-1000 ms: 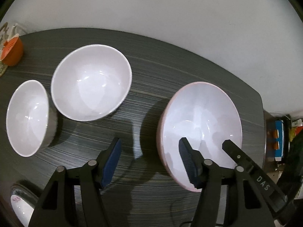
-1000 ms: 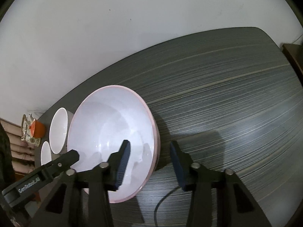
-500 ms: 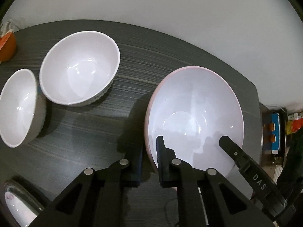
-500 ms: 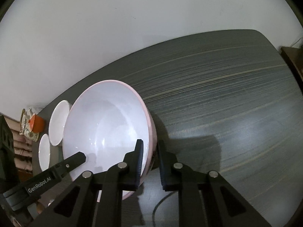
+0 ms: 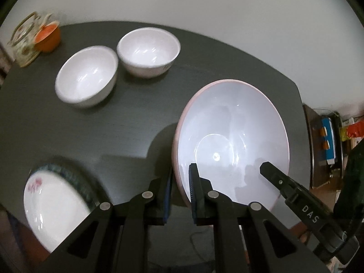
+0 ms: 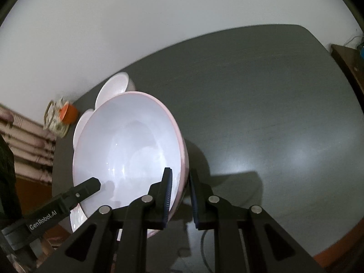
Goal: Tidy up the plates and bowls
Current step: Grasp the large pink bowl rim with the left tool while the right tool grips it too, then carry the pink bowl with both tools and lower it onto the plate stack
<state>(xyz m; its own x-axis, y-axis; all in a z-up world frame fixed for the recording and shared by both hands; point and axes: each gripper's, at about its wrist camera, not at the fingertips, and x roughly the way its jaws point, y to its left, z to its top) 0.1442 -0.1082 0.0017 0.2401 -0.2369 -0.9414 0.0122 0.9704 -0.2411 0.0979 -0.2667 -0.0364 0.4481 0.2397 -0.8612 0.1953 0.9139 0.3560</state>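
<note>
Left claw and right claw each grip opposite rims of a large pink-rimmed white bowl above the dark tabletop.

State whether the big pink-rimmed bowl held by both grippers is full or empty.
Empty. The pink-rimmed bowl shows a bare, glossy white inside down to its base ring, with only reflections and gripper shadows in both wrist views.

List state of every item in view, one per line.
large pink-rimmed bowl: upright, gripped at two rim spots
left gripper: shut on bowl rim, just closed
right gripper: shut on bowl rim, just closed
two small white bowls: upright, empty, side by side
floral plate: flat on table, empty
orange cup: tilted against patterned teapot
</note>
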